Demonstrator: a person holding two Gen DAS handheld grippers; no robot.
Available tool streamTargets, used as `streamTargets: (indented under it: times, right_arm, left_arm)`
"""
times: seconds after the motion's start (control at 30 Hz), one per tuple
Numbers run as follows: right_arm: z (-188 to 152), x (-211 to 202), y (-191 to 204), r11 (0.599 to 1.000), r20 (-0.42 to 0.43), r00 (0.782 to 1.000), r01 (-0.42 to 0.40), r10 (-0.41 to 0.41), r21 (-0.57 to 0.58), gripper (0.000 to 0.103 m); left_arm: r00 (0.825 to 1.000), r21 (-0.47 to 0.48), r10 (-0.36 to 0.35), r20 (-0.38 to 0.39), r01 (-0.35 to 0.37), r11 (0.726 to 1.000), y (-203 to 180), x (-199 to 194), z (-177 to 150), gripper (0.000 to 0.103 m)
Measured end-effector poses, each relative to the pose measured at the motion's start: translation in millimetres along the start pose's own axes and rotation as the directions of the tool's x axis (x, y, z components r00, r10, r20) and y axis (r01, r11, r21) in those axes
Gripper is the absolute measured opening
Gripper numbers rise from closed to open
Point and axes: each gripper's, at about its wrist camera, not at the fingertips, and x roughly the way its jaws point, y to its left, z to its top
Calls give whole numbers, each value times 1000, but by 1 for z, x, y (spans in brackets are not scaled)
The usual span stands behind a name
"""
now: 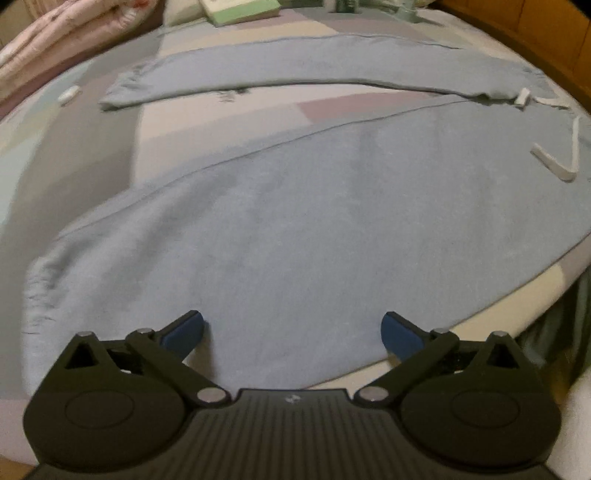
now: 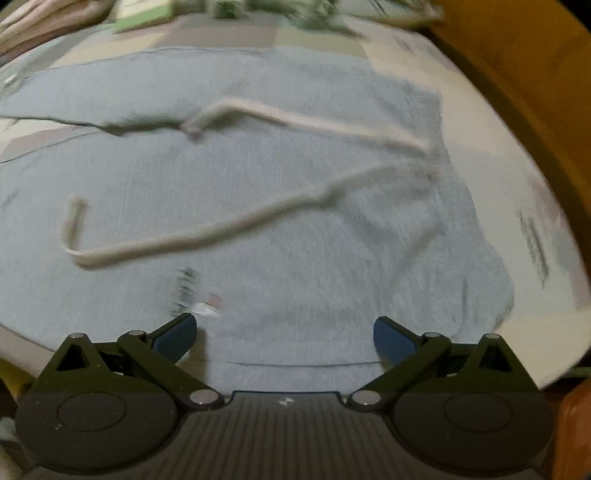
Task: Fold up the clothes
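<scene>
Folding not begun: soft light-blue sweatpants [image 1: 295,221] lie flat on patchwork bed cover [image 1: 110,155], legs apart. Left claw [image 1: 293,332] and right claw [image 2: 284,334] wide open, empty. Tuck long white drawstring [image 2: 221,229] in, then you pinch near leg's edge, both ends.

Bed and the clutter at its far end

A patchwork bedsheet [image 1: 229,122] in blocks of grey, cream, mauve and pale green covers the bed. Up in the far left corner there's a pink quilt [image 1: 66,29] bunched in folds. Next to it, at the far edge, a green-and-white box [image 1: 240,11] lies flat. A small white object [image 1: 69,95] sits alone on the sheet, left side. Along the right runs a wooden bed frame [image 2: 517,66].
</scene>
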Motion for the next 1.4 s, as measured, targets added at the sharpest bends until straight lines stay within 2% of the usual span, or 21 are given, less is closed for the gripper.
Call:
streamTargets:
  times: [0.07, 0.13, 0.2, 0.27, 0.33, 0.37, 0.43, 0.57, 0.6, 0.67, 0.7, 0.83, 0.93, 1.03, 1.13, 1.33, 1.4]
  right_arm:
    - [9, -10, 17, 999, 13, 1000, -14, 15, -40, 103]
    - [27, -18, 56, 985, 57, 991, -113, 121, -127, 103]
    - [40, -14, 99, 951, 51, 970, -221, 237, -214, 103]
    - [47, 0, 141, 907, 14, 944, -312, 329, -283, 103]
    - [48, 19, 178, 872, -43, 928, -364, 371, -328, 103]
    - [46, 28, 191, 862, -72, 923, -378, 377, -338, 103]
    - [41, 46, 206, 849, -132, 919, -394, 372, -352, 103]
    - [25, 41, 208, 845, -128, 939, -343, 319, -409, 103]
    - [28, 39, 206, 851, -128, 939, -343, 319, -398, 103]
    - [34, 35, 202, 861, -125, 940, -342, 318, -376, 103]
    - [38, 29, 201, 873, -104, 944, -328, 312, -362, 103]
    - [50, 5, 187, 910, -45, 961, -274, 274, -311, 103]
    - [47, -15, 164, 942, -65, 979, -204, 194, -267, 103]
    - [39, -34, 137, 969, -104, 987, -140, 121, -202, 103]
    - [31, -34, 129, 978, -141, 976, -181, 166, -106, 103]
    - [29, 17, 167, 974, -51, 978, -207, 203, -96, 103]
    - [34, 27, 174, 967, -23, 971, -239, 238, -87, 103]
  left_arm:
    - [1000, -16, 12, 27, -12, 1000, 14, 4, 6, 102]
    - [998, -32, 25, 54, -23, 999, 29, 7, 11, 102]
    - [996, -49, 38, 81, -34, 998, 43, 11, 17, 102]
    - [993, -66, 52, 108, -45, 997, 57, 14, 22, 102]
    - [997, -124, 16, 71, -7, 992, 70, 29, 18, 102]
    - [998, -158, 3, 55, 6, 987, 76, 33, 11, 102]
    - [996, -200, -29, 86, 46, 979, 86, 29, -3, 102]
    - [998, -202, 4, 67, 10, 979, 99, 12, -17, 102]
    - [997, -206, 16, 75, 0, 979, 103, 8, -17, 102]
    - [992, -244, -4, 127, 35, 969, 112, 5, -10, 102]
    - [988, -263, -15, 155, 56, 963, 116, 4, -6, 102]
    - [987, -301, -13, 160, 61, 952, 123, 16, -1, 102]
    - [987, -328, -9, 159, 61, 943, 128, 26, 3, 102]
    - [987, -355, -5, 159, 62, 933, 132, 35, 7, 102]
    - [987, -314, 20, 157, 31, 949, 125, 36, 3, 102]
    - [986, -274, 68, 150, -25, 961, 116, 32, 1, 102]
    - [985, -272, 82, 149, -39, 961, 114, 29, 1, 102]
